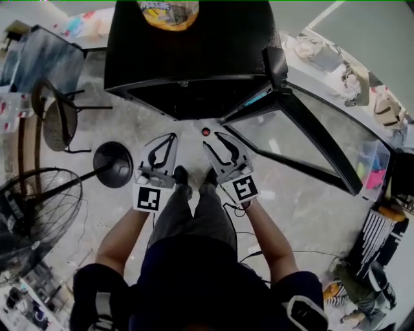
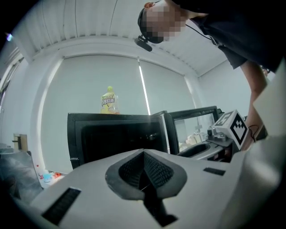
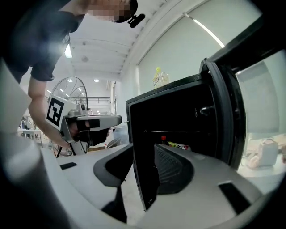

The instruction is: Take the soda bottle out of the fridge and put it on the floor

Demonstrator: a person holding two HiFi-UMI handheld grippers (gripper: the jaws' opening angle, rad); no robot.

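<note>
A black fridge (image 1: 187, 52) stands in front of me with its glass door (image 1: 304, 139) swung open to the right. In the right gripper view a red-capped bottle (image 3: 163, 139) shows deep inside on a shelf, with colourful items beside it. A red cap (image 1: 206, 132) also shows just below the fridge's front edge in the head view. My right gripper (image 1: 217, 143) (image 3: 143, 154) is held before the opening, jaws apart with nothing between them. Beside it my left gripper (image 1: 169, 141) (image 2: 144, 154) is shut and empty. A yellow bottle (image 1: 169, 13) (image 2: 108, 102) stands on top of the fridge.
The person's legs and feet (image 1: 194, 184) are right behind the grippers. A floor fan (image 1: 32, 207), a round black stand base (image 1: 113, 165) and a chair (image 1: 55, 116) stand to the left. Bags and boxes (image 1: 378, 168) lie at the right, behind the open door.
</note>
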